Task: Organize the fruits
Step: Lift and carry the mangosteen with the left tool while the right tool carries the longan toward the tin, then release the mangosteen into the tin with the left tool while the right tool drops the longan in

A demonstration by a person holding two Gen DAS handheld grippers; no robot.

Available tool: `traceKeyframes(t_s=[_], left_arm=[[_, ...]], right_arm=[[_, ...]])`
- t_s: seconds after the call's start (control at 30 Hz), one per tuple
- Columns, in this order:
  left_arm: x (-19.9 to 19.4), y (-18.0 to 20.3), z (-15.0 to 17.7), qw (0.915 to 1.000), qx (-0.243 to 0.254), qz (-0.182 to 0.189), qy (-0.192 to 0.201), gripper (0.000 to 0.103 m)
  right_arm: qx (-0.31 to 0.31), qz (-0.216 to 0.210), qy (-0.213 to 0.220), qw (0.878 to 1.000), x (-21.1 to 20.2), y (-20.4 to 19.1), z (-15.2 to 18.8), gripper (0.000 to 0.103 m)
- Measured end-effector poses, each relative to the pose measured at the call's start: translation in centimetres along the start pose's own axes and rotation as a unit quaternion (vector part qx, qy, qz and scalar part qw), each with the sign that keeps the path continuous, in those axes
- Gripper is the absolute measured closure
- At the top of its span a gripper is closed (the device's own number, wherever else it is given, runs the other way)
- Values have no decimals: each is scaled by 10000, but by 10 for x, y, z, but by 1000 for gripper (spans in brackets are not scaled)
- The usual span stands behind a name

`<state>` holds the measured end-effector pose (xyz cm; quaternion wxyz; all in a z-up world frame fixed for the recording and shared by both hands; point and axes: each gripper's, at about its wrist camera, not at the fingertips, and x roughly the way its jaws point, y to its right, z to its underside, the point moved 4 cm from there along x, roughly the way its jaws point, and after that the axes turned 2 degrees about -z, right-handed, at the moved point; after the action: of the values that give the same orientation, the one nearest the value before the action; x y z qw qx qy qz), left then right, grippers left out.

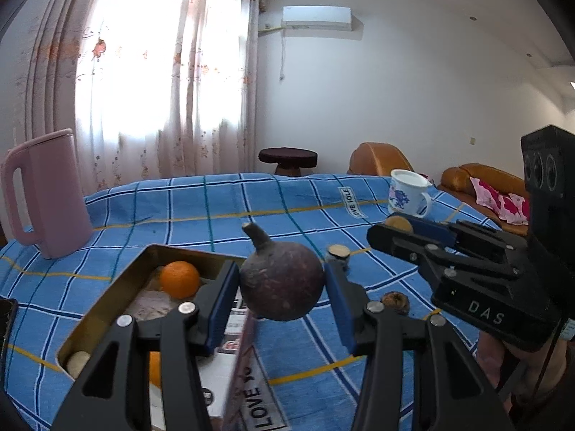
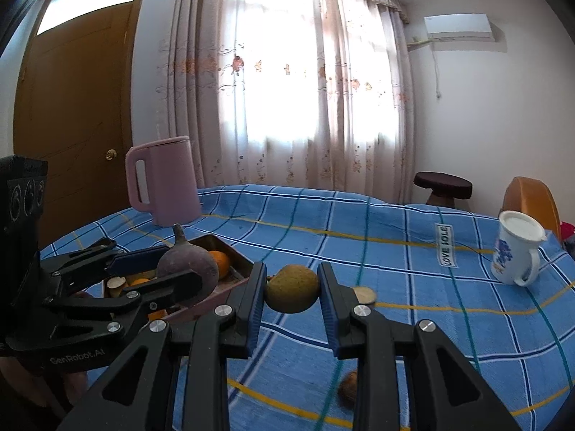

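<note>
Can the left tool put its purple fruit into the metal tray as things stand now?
Probably yes: the left tool holds the purple fruit beside the open metal tray, with free room near the orange.

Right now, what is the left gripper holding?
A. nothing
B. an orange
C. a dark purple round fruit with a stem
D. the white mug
C: the left gripper is shut on the dark purple fruit, with a blue pad pressed on each side of it, while the oranges lie in the tin and the white mug stands far back on the cloth.
</note>
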<state>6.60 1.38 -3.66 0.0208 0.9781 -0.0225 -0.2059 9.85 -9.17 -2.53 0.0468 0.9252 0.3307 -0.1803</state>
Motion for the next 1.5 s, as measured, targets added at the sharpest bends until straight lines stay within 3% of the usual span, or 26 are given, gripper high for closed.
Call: traceKeyframes(t_s=[0.53, 1.0, 1.5], left_arm=[[-8, -55, 0, 9987, -355, -354, 23, 52], [21, -126, 2, 9931, -813, -730, -431, 52], [35, -130, 11, 9901, -796, -882, -754, 52]], right_arm=[[-204, -445, -178, 9986, 34, -49, -9, 72], [-452, -1043, -953, 9889, 89, -106, 22, 72], [-668, -1211, -1499, 9790, 102, -123, 31, 72]])
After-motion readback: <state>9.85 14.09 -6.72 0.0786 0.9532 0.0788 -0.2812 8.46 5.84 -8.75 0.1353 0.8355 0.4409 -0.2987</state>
